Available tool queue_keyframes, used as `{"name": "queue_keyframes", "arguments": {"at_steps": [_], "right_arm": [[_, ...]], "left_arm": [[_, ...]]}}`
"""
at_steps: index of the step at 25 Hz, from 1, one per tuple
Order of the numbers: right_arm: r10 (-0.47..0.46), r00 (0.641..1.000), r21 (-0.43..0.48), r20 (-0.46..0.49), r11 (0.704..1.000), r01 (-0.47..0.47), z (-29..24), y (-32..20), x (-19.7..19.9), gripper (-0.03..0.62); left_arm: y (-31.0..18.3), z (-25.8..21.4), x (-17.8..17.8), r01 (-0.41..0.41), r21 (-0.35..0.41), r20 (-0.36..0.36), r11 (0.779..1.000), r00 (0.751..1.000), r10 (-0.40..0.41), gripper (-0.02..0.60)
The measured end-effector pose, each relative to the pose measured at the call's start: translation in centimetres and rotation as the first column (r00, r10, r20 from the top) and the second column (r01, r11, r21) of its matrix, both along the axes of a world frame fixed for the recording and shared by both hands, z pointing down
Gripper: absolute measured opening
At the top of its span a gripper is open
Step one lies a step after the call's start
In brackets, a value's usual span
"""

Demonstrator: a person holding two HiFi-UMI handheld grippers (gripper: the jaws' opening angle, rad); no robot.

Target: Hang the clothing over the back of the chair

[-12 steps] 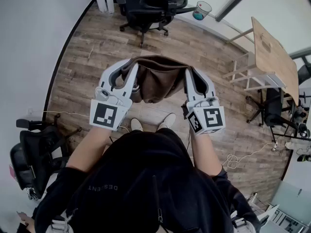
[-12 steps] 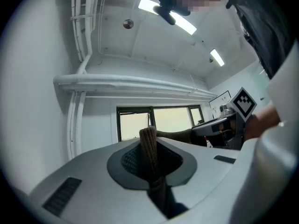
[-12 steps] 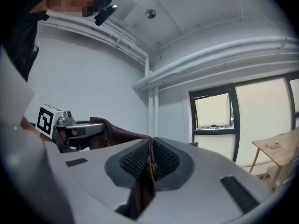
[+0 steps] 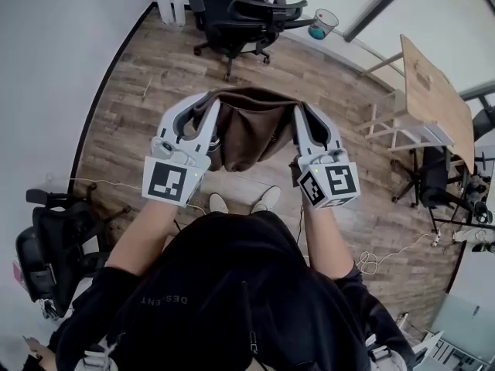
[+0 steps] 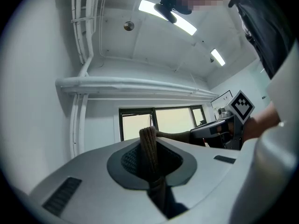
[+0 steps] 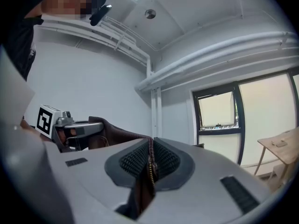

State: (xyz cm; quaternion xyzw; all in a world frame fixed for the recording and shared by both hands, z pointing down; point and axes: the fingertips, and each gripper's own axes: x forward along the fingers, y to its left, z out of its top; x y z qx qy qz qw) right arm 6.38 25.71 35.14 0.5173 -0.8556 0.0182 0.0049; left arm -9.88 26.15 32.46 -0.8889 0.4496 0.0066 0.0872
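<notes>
- Head view: garment (image 4: 251, 130) stretched between left claw (image 4: 199, 114) and right claw (image 4: 309, 122), above the floor (image 4: 139, 76), well apart from the chair (image 4: 236, 10): carrying step
- Left gripper view: jaws pinch its folded edge
- Right gripper view: jaws clamp its zip edge; next, likely carry it over the chair's back

A wood-plank floor (image 4: 147, 83) is running up to a white wall (image 4: 54, 68). A black office chair (image 4: 236, 14) is standing at the far end with a clear bin (image 4: 322, 20) near it, and a wooden table (image 4: 437, 95) is sitting at the right. Strip lights (image 5: 187, 27) are glowing on the white ceiling (image 5: 140, 45), and daylight is coming through a window (image 6: 217, 113).
</notes>
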Motion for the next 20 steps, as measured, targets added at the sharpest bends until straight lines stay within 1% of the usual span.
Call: {"name": "queue_keyframes", "arguments": {"at_steps": [7, 12, 16, 20], "right_arm": [[-0.013, 1.000, 0.006, -0.007, 1.000, 0.013, -0.3, 0.6, -1.9, 0.040], [-0.034, 0.999, 0.013, -0.022, 0.999, 0.034, -0.8, 0.9, -3.2, 0.038], [-0.038, 0.999, 0.013, -0.029, 0.999, 0.039, -1.0, 0.7, -3.3, 0.037], [-0.047, 0.999, 0.015, -0.027, 0.999, 0.047, -1.0, -0.8, -3.0, 0.036]], "left_arm": [[-0.1, -0.8, -2.0, 0.017, 0.014, 0.010, 1.000, 1.000, -0.017, 0.046], [0.1, -1.2, -3.2, 0.030, 0.024, 0.000, 0.999, 1.000, -0.030, 0.046], [-0.3, -1.3, -3.4, 0.035, 0.021, -0.007, 0.999, 0.999, -0.035, 0.046], [-1.8, -1.1, -3.1, 0.038, 0.014, -0.016, 0.999, 0.999, -0.038, 0.046]]}}
